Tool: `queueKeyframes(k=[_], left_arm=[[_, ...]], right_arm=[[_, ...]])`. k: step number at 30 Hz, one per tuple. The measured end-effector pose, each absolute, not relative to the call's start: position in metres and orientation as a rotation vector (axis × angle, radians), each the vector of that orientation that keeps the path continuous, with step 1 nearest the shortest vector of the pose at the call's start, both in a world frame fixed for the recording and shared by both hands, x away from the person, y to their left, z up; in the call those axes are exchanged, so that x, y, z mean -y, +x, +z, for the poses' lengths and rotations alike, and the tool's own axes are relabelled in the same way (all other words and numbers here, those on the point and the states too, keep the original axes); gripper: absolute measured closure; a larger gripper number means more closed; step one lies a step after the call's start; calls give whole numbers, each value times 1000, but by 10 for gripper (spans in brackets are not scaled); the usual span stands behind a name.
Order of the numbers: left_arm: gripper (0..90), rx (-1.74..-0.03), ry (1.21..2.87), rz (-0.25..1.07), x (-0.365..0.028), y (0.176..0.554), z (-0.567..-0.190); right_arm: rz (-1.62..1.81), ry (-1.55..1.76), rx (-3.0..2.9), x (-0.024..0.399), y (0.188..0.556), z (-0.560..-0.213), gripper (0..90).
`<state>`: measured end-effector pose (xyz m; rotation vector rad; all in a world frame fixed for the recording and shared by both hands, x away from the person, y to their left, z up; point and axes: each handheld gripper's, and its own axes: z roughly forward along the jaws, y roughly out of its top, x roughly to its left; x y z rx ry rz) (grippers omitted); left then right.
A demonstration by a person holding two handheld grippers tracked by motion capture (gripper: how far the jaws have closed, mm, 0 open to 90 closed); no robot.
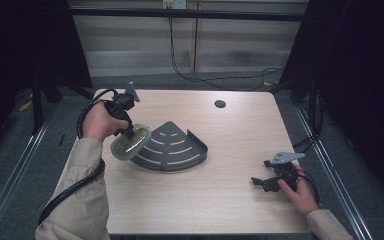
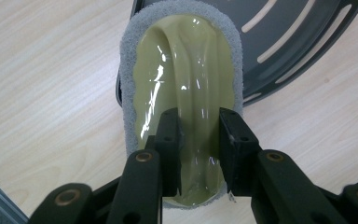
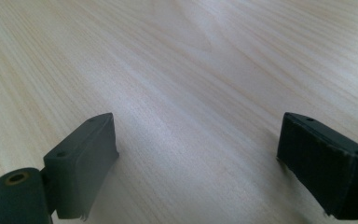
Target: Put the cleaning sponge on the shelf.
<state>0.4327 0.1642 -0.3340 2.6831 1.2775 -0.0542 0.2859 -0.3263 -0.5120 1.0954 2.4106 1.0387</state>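
A pale wood counter [image 1: 220, 200] carries the work. Nearest, the right gripper [image 1: 264, 182] rests with jaws wide and empty. Farther off, the left gripper [image 1: 128, 134] clamps a scrubbing sponge [image 2: 186, 70] over the dark corner rack's [image 1: 172, 147] near edge, seemingly mid-scrub; next, sweep it across the slots.

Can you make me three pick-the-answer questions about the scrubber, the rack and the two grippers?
1. Where is the scrubber?
A. under the table
B. in the left gripper, over the rack's edge
C. beside the right gripper

2. What colour is the scrubber's handle?
A. olive green
B. bright red
C. blue

3. How do the right gripper's jaws stand?
A. shut on the rack
B. shut on the scrubber
C. open, nothing between them

Answers: 1 B, the left jaws pinch its handle beside the rack. 2 A, the glossy handle looks olive green. 3 C, bare table shows between the jaws.
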Motion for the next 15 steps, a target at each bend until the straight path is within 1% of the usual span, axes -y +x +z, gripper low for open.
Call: queueKeyframes(k=[15], left_arm=[[710, -1221, 2705, -46, -147, 449, -339]], right_arm=[[1039, 1096, -2410, 326, 286, -512, 111]])
